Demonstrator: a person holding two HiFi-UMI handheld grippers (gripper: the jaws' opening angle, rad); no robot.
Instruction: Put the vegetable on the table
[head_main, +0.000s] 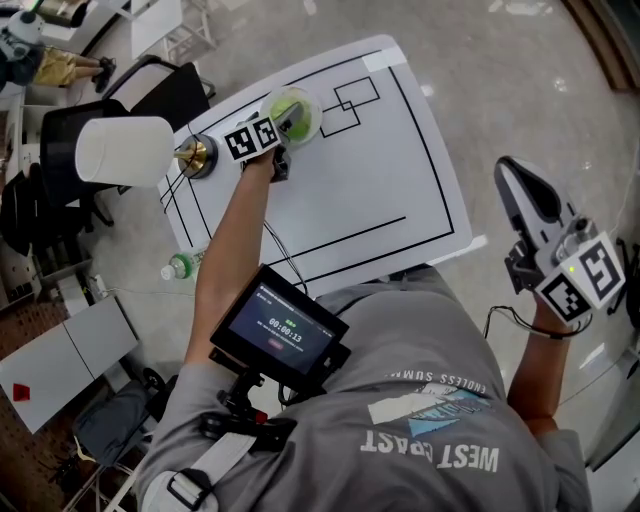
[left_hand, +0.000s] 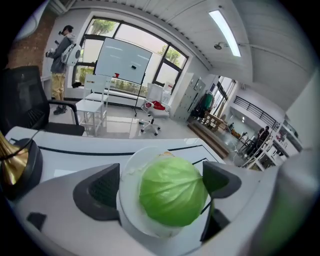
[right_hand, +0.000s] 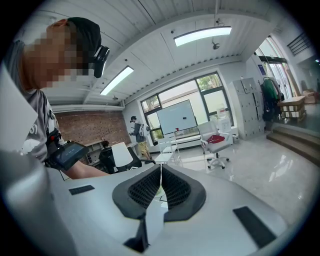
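A green cabbage (head_main: 290, 108) lies on a small white plate (head_main: 314, 118) near the far left of the white table (head_main: 380, 170). My left gripper (head_main: 288, 128) reaches over it from the near side. In the left gripper view the cabbage (left_hand: 172, 190) fills the gap of the left gripper (left_hand: 160, 186), on the plate (left_hand: 129, 200). The jaws stand wide open: the left pad (left_hand: 100, 192) is clear of the leaf and the right pad (left_hand: 220, 180) sits at its edge. My right gripper (head_main: 512, 175) hangs off the table's right side, shut (right_hand: 160, 192) and empty.
A lamp with a white shade (head_main: 125, 150) and a brass base (head_main: 197, 155) stands just left of the plate; the base (left_hand: 12, 165) also shows in the left gripper view. Black lines mark the tabletop. Office chairs (head_main: 150, 100) and a bottle (head_main: 180, 265) are on the floor to the left.
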